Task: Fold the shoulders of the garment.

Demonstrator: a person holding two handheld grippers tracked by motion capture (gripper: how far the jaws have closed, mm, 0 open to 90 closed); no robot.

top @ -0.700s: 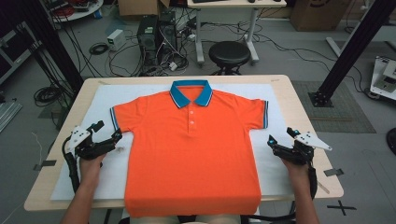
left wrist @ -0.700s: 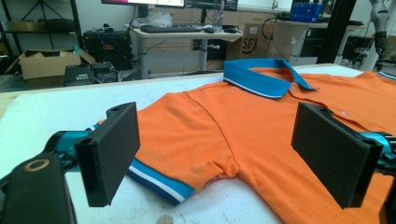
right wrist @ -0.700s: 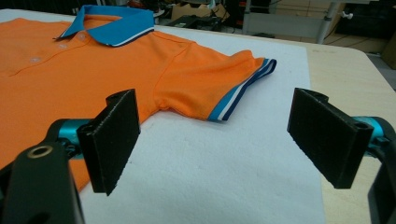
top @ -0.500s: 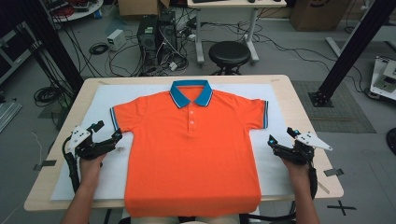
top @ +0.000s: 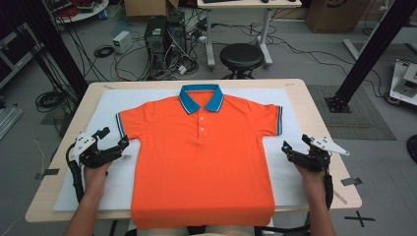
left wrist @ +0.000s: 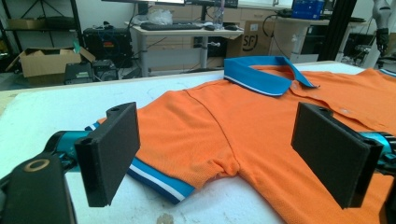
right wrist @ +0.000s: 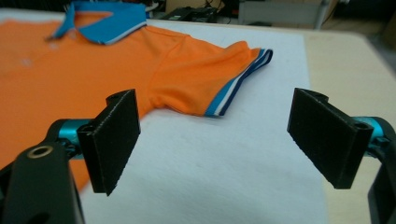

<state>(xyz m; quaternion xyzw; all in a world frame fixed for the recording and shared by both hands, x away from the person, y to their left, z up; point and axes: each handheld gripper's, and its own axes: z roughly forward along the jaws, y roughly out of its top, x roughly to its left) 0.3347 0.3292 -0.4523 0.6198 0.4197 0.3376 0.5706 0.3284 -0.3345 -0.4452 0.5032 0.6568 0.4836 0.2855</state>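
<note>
Left gripper is held wide apart, nothing between its jaws, low over the white mat just beside the shirt's left sleeve. Right gripper is likewise spread with nothing grasped, placed over the mat just off the shirt's right side, below the right sleeve. Each is gripped by a hand coming in from the near edge: left hand, right hand.

Orange polo shirt is laid flat, front up, on the mat that covers the wooden table. Its long axis runs from the near edge to the far edge; the blue collar points to the far side, the hem is seen hanging over the near edge toward the person. Sleeves are spread out to either side, each edged with a blue and white band. Three white buttons are seen down the placket below the collar.

From the left gripper view, the sleeve cuff and underarm seam are seen between the two black pads, which do not touch the cloth. From the right gripper view, the other sleeve cuff lies ahead of the parted pads, with bare mat between them.

Beyond the table a black stool, computer boxes and loose cables are seen on the floor.
</note>
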